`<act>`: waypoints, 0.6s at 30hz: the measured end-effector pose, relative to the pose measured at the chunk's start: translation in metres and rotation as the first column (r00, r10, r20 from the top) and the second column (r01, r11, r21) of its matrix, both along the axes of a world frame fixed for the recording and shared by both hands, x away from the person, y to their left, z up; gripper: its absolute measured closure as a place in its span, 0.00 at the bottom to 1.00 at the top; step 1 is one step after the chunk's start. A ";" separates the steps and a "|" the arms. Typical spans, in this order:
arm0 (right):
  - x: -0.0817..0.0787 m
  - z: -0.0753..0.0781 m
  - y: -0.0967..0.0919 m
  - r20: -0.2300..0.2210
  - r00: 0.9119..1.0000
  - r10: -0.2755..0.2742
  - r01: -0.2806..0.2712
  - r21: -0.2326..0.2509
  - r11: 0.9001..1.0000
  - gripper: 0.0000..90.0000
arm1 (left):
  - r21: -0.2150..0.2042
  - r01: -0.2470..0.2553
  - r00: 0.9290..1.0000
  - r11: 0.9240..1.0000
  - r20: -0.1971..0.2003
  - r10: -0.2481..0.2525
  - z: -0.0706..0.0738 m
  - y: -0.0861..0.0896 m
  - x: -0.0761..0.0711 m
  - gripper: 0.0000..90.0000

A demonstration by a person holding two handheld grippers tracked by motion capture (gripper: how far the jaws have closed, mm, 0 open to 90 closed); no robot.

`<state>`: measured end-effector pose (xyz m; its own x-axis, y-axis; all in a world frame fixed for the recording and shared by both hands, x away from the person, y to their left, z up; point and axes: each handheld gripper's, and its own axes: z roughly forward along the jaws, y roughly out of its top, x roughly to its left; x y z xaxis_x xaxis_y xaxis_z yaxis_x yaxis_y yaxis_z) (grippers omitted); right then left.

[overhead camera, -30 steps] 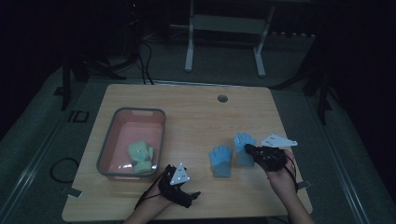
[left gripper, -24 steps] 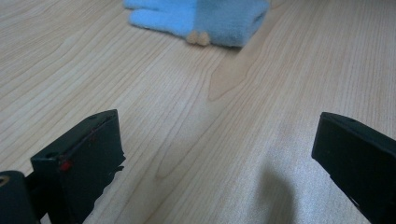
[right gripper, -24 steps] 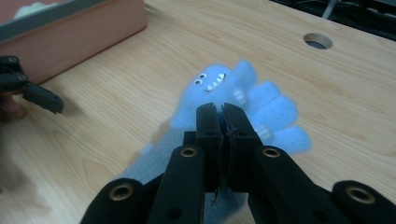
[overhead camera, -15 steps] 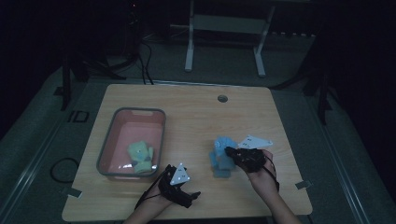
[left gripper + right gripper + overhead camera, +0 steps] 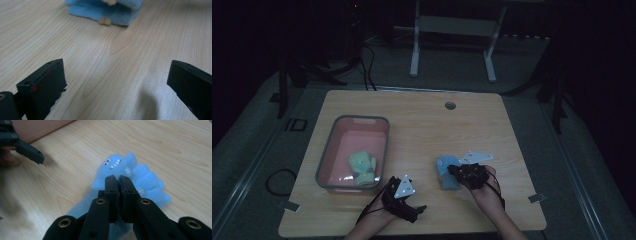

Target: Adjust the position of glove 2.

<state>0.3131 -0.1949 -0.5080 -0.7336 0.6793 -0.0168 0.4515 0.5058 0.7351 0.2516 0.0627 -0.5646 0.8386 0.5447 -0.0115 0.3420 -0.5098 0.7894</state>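
We hold the right gripper [image 5: 451, 171] with its jaws pressed together on a fold of the blue sock [image 5: 135, 178], which lies on the table [image 5: 422, 125] at the gripper's 9 o'clock in the high view, its length running toward 11 o'clock. The right hand is the nearer one. The left gripper [image 5: 419, 210] rests with jaws spread and empty, the sock at its 12 o'clock. Since a second ago, the right gripper and sock have shifted toward 8 o'clock, closer to the tub [image 5: 353, 120].
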 end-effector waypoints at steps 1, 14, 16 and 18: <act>0.001 -0.002 0.000 -0.003 1.000 0.000 0.000 -0.005 1.000 0.95 | -0.001 0.000 1.000 1.000 0.000 0.000 0.000 0.000 0.000 0.02; 0.011 -0.028 0.000 -0.071 0.997 -0.003 0.001 -0.032 1.000 0.94 | -0.008 -0.003 1.000 1.000 -0.007 0.003 0.000 -0.001 0.000 0.02; 0.011 -0.031 0.000 -0.073 0.997 -0.004 0.001 -0.036 0.999 0.93 | -0.027 -0.001 1.000 1.000 -0.013 0.001 0.001 0.000 0.000 0.02; 0.011 -0.033 0.001 -0.073 0.997 -0.004 0.002 -0.036 0.999 0.93 | -0.049 -0.003 1.000 0.999 -0.015 0.002 0.001 0.000 0.000 0.02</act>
<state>0.3245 -0.1939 -0.5405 -0.7317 0.6815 0.0120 0.5049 0.5301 0.6812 0.2517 0.0630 -0.5632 0.8367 0.5454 -0.0508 0.3554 -0.4700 0.8080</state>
